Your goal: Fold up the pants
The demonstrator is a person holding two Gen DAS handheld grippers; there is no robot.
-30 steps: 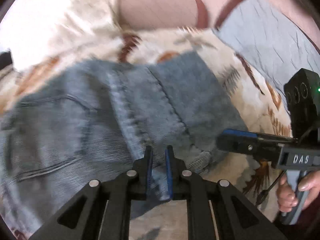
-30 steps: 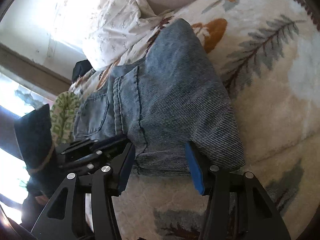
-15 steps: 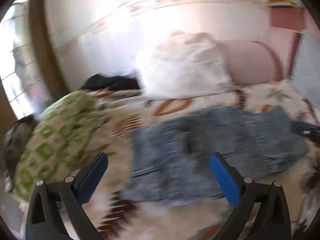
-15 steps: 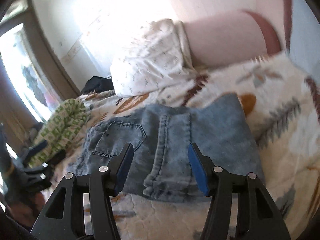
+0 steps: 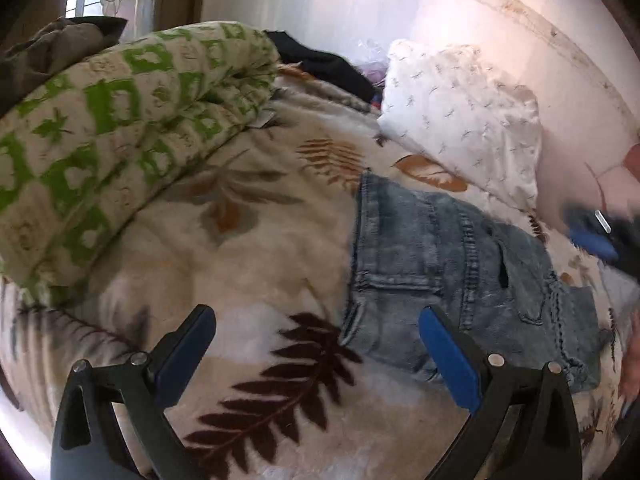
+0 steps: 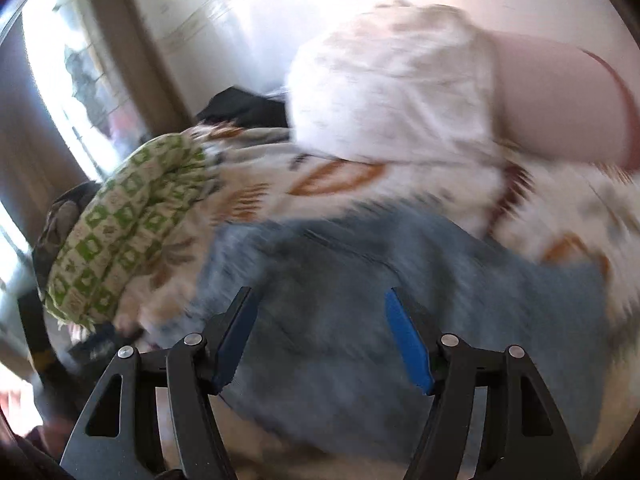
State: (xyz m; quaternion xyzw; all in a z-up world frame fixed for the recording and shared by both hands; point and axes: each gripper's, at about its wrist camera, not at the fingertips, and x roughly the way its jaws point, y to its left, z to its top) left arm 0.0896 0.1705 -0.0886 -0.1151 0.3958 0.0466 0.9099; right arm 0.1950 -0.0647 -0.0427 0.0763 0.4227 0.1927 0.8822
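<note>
Light blue denim pants (image 5: 460, 272) lie folded into a compact rectangle on the leaf-patterned blanket (image 5: 240, 240). My left gripper (image 5: 316, 348) is open and empty, above the blanket just left of the pants' near corner. My right gripper (image 6: 320, 336) is open and empty, hovering over the folded pants (image 6: 400, 300); that view is motion-blurred. The right gripper's blue pads also show blurred at the right edge of the left wrist view (image 5: 592, 240).
A green-and-cream rolled quilt (image 5: 100, 128) lies left of the pants. A white pillow (image 5: 464, 120) leans at the head of the bed, with dark clothing (image 5: 328, 64) behind it. A pink headboard (image 6: 560, 104) and a window (image 6: 52, 80) stand beyond.
My left gripper opened, let go of the pants and pulled back to the left. My right gripper rose away from the pants' edge and stays open. The pants lie folded.
</note>
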